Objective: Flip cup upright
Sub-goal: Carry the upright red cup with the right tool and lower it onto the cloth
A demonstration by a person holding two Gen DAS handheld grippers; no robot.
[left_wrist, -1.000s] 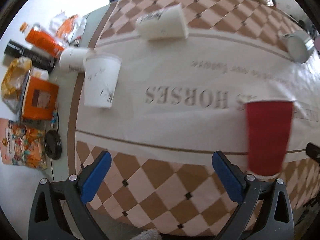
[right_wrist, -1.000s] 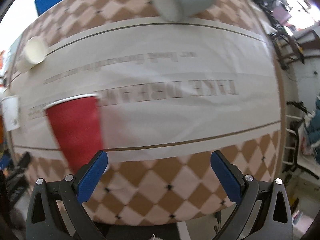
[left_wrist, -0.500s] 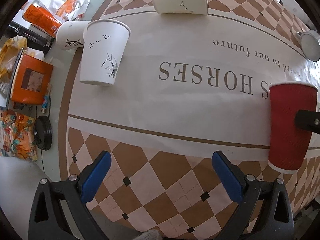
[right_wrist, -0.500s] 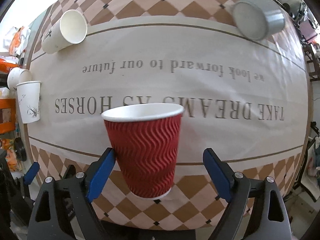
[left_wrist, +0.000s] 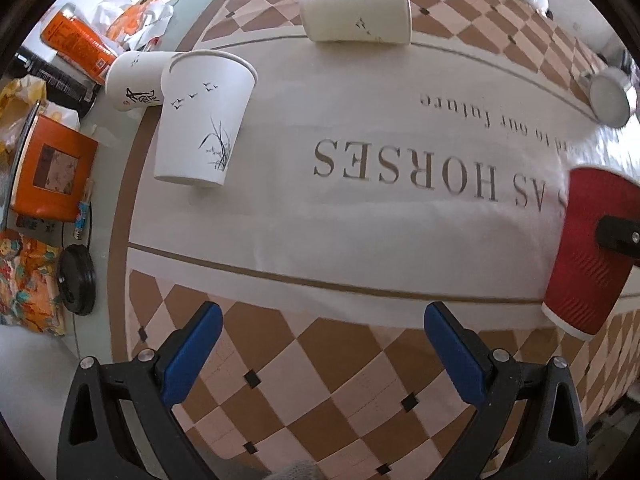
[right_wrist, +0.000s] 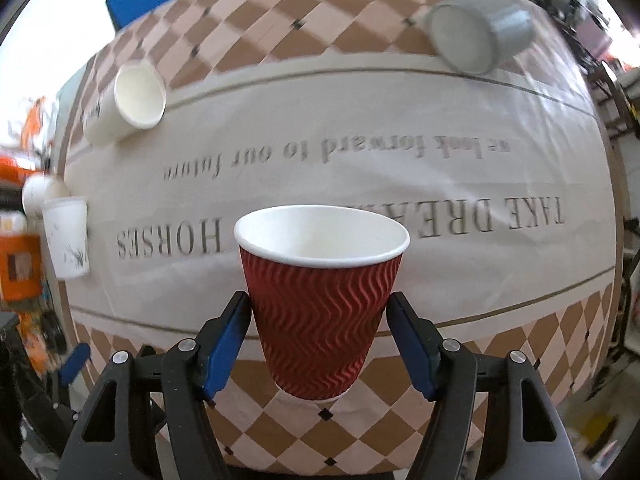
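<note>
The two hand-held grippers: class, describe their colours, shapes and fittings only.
The left hand-held gripper and right hand-held gripper look alike: black plastic frames with triangular cut-outs, round silver screw heads, and flat, slanted blue fingers. No cables, sleeves or markings show.

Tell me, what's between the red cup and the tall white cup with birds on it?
Only bare tablecloth printed with "HORSES" lies between the red cup and the bird cup; the left wrist view shows it.

Red ripple-wall paper cup (right_wrist: 320,300) upright, white inside, on checkered tablecloth
</note>
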